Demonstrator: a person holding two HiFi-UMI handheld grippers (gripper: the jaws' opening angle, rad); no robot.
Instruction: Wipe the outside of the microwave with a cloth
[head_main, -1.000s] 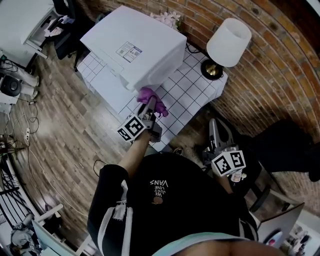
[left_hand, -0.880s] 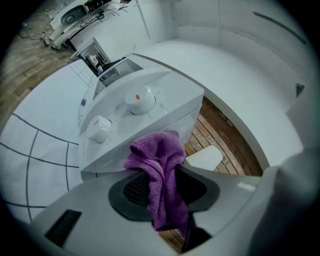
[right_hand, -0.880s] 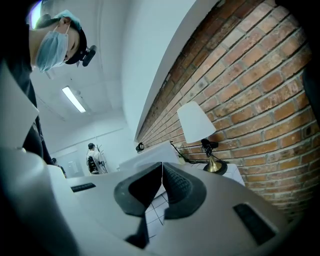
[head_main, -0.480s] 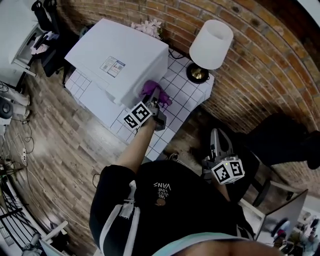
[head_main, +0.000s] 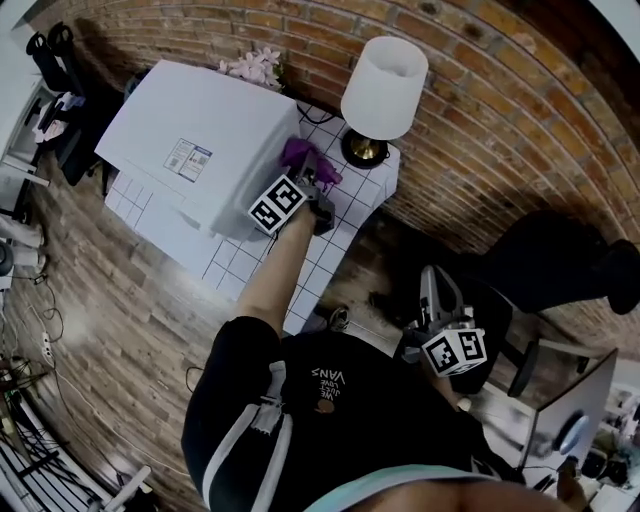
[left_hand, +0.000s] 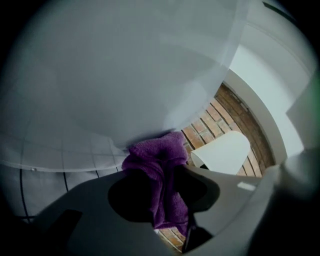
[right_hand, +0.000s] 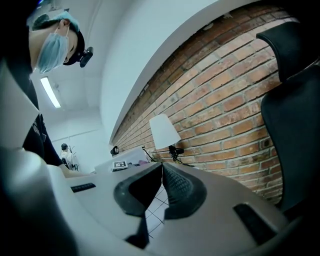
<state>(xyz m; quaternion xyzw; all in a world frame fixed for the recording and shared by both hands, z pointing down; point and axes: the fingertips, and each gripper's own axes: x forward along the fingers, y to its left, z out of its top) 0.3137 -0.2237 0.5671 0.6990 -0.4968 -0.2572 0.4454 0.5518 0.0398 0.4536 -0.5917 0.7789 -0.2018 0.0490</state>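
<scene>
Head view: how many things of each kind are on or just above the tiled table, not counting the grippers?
Microwave: 1
Lamp: 1
Purple cloth: 1
Bunch of flowers: 1
Total: 4

From the head view, the left gripper (head_main: 310, 172) covers most of the crumpled purple terry cloth (head_main: 293, 152) at its 12 o'clock. The label (head_main: 188, 157) on the boxy white microwave (head_main: 200, 120) is too small to read. The right gripper view cuts off the black office chair (right_hand: 295, 100) at 3 o'clock.
</scene>
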